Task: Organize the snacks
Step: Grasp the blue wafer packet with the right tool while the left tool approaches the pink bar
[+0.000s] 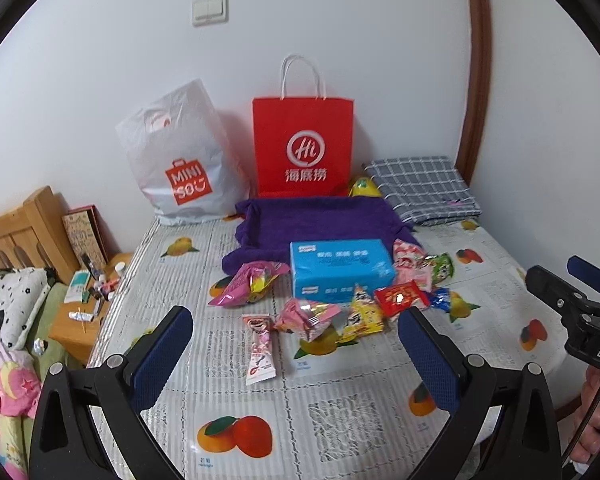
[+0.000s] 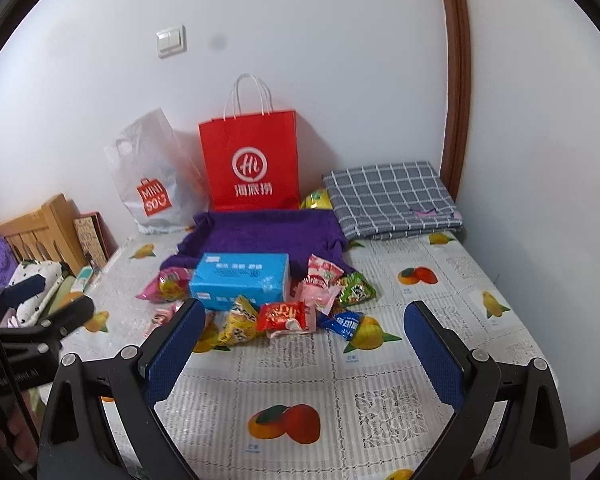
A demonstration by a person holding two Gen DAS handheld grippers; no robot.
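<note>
Several snack packets lie around a blue tissue pack (image 1: 342, 270) (image 2: 240, 280) on the table: a pink bag (image 1: 248, 284), a white-pink stick packet (image 1: 260, 350), a yellow packet (image 1: 360, 316) (image 2: 238, 322), a red packet (image 1: 400, 298) (image 2: 286, 316), a green packet (image 2: 354, 288) and a blue packet (image 2: 346, 324). A purple cloth tray (image 1: 320, 222) (image 2: 268, 232) sits behind them. My left gripper (image 1: 300, 328) is open and empty, just short of the snacks. My right gripper (image 2: 304, 320) is open and empty, near the red packet. The right gripper also shows in the left wrist view (image 1: 572, 288).
A red paper bag (image 1: 302, 146) (image 2: 250, 164) and a white Miniso bag (image 1: 182, 160) (image 2: 154, 176) stand against the wall. A folded grey checked cloth (image 1: 424, 188) (image 2: 392, 200) lies at back right. A wooden nightstand (image 1: 84, 320) with small items is at the left.
</note>
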